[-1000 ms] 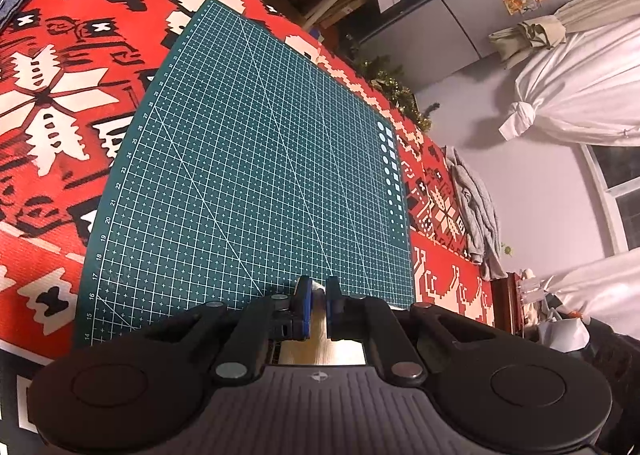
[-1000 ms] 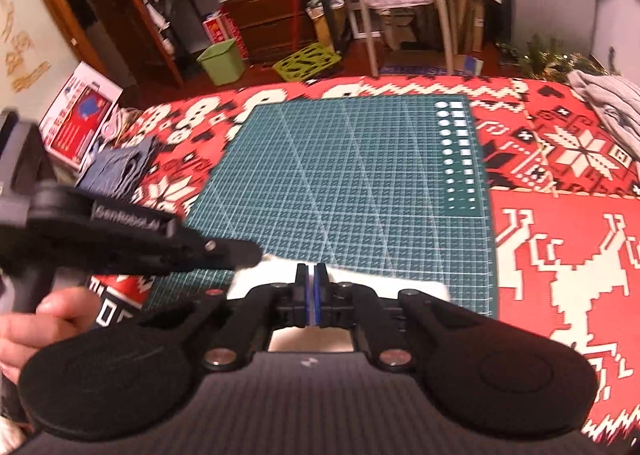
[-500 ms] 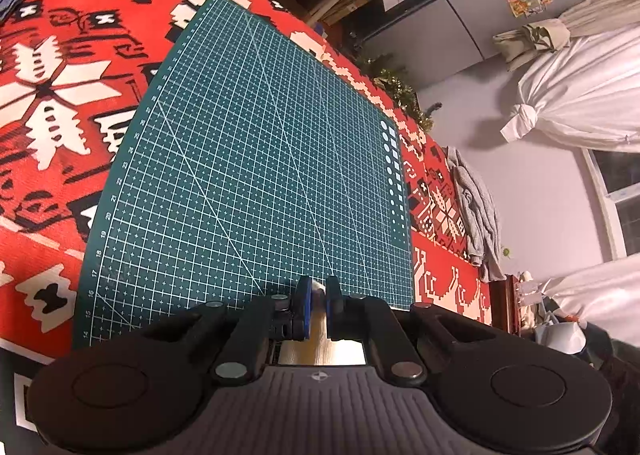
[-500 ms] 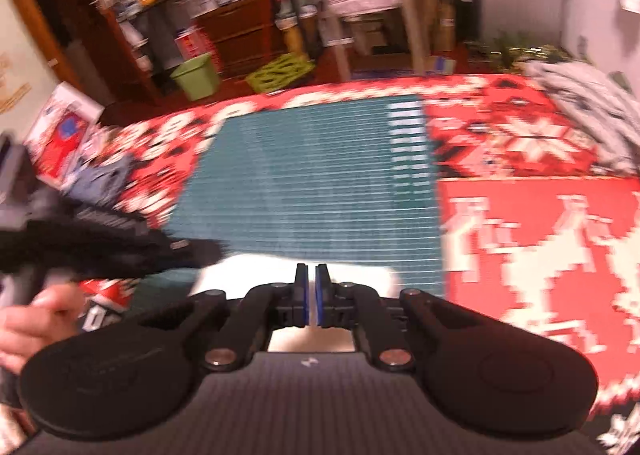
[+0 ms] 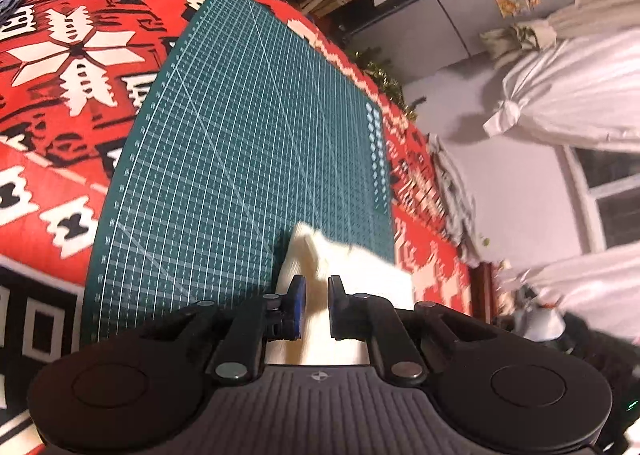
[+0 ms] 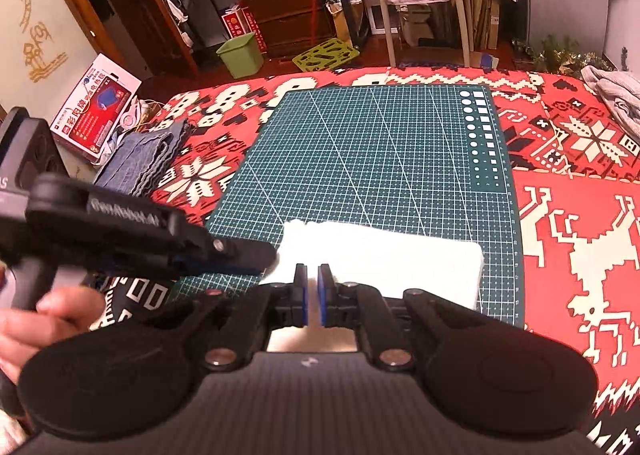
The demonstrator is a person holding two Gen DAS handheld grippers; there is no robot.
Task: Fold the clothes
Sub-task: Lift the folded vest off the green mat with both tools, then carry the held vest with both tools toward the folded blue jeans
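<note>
A folded white cloth [image 6: 380,259] lies at the near edge of the green mat [image 6: 360,159], which sits on a red patterned cover [image 6: 580,239]; whether a bed or a desk is under the cover I cannot tell. The left tongs [image 5: 316,305] stand narrowly apart over the cloth's left end, nothing visibly pinched between the blue pads [image 5: 298,307]; the right tongs [image 6: 313,295] show only a thin slit, nearly shut, with the cloth behind them and apparently not gripped. In the right view the left tongs [image 6: 256,255] reach in from the side, tips touching or just at the cloth's left edge; a hand [image 6: 36,327] grips the handle.

My reading: the fold looks done, and the step in hand is letting go or squaring up the packet. Next, I judge, comes backing both tongs off without dragging the top layer, then fetching another piece; a grey garment [image 6: 616,99] lies far right and folded denim [image 6: 140,159] far left.

The cloth's near edge is hidden behind both tools; the left view is blurred, so its layers are hard to count.
</note>
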